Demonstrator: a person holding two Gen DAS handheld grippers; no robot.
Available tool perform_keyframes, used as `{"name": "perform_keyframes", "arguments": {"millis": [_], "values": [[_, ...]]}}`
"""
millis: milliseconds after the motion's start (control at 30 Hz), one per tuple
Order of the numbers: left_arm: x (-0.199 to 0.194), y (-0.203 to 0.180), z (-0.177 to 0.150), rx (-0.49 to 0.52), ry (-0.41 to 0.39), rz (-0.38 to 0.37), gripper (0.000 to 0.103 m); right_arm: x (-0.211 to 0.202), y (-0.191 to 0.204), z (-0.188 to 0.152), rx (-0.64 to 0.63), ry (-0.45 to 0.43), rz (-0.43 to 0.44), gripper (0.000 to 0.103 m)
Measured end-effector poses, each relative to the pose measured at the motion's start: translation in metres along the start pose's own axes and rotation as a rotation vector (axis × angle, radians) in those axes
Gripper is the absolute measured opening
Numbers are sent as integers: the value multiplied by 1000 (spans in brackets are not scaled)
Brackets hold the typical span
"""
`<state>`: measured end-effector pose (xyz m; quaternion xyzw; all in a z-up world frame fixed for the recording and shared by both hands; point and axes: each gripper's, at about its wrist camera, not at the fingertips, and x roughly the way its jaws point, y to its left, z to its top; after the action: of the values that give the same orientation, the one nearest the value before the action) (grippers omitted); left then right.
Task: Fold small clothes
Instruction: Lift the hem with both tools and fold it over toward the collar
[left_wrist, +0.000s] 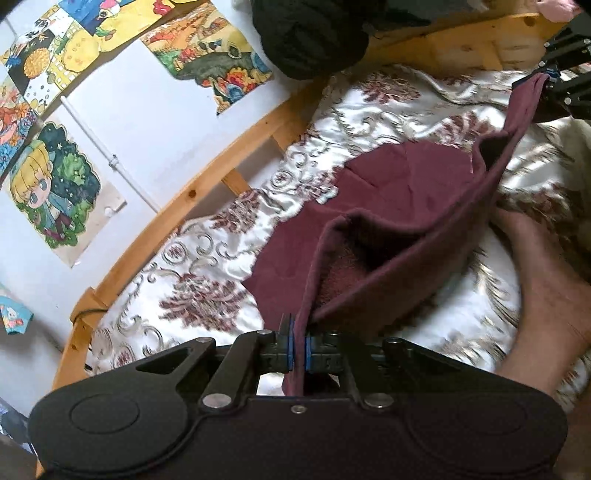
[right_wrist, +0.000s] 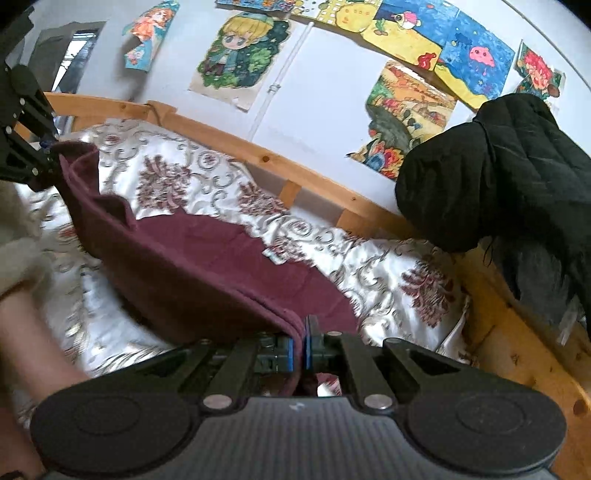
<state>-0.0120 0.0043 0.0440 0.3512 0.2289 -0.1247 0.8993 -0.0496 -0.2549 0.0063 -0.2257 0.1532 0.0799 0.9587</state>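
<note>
White wall (right_wrist: 325, 122) behind, papered with bright cartoon drawings (right_wrist: 236, 55); wooden bed frame (left_wrist: 207, 188) along it. Satin bedspread (left_wrist: 192, 266) with dark red floral print below. Maroon garment (left_wrist: 399, 192) strung between both tongs, far part resting on the bedspread, near edge lifted. Left tongs (left_wrist: 299, 350) clenched on one corner of it; right tongs (right_wrist: 299, 350) clenched on the other. Black padded bundle (right_wrist: 491, 170) at the bed's far end, against the wall.

A maroon fleece-lined garment (left_wrist: 399, 206) hangs lifted by two corners, its far part lying on the floral bedspread (left_wrist: 207, 266).
</note>
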Motion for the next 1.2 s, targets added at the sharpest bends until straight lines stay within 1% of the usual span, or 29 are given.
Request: {"name": "perform_keyframes", "arguments": {"millis": [100, 200, 433, 467, 600, 667, 767, 833, 867, 900, 933, 967, 1000, 1033, 1067, 1100, 1133, 1167, 1200], "values": [[26, 15, 17, -6, -3, 31, 9, 29, -9, 8, -17, 5, -35, 7], [63, 33, 34, -45, 5, 32, 9, 67, -20, 18, -44, 2, -77, 7], [168, 65, 61, -87, 42, 43, 9, 169, -42, 33, -49, 12, -123, 7], [186, 68, 64, -96, 51, 45, 9, 185, -44, 33, -46, 11, -132, 8], [246, 78, 68, -147, 78, 30, 9, 244, -50, 26, 2, 22, -165, 12], [275, 80, 68, -180, 85, 19, 9, 268, -49, 19, -1, 39, -175, 12], [308, 81, 64, -246, 80, 17, 9, 298, -47, 11, -2, 70, -172, 12], [321, 79, 56, -310, 61, 19, 9, 313, -46, 7, 4, 85, -183, 14], [327, 79, 52, -338, 57, 13, 13, 318, -45, 5, 16, 94, -190, 19], [332, 79, 48, -354, 56, 6, 15, 323, -45, 2, 31, 109, -197, 30], [336, 79, 43, -372, 57, -6, 20, 327, -45, 0, 39, 125, -200, 36], [340, 80, 39, -395, 56, -22, 23, 330, -44, -1, 41, 136, -202, 44], [342, 82, 35, -422, 56, -37, 24, 331, -43, -3, 37, 140, -207, 50], [343, 85, 32, -458, 58, -52, 30, 332, -42, -5, 34, 145, -217, 53], [344, 89, 29, -498, 61, -59, 43, 333, -43, -5, 37, 149, -224, 63], [344, 93, 27, -535, 63, -65, 52, 333, -43, -5, 44, 152, -232, 78], [343, 98, 24, -583, 64, -73, 70, 332, -44, -4, 50, 149, -239, 84], [341, 102, 21, -628, 62, -78, 84, 330, -44, -4, 55, 140, -246, 92], [338, 106, 18, -669, 56, -80, 87, 328, -45, -3, 57, 130, -250, 95]]}}
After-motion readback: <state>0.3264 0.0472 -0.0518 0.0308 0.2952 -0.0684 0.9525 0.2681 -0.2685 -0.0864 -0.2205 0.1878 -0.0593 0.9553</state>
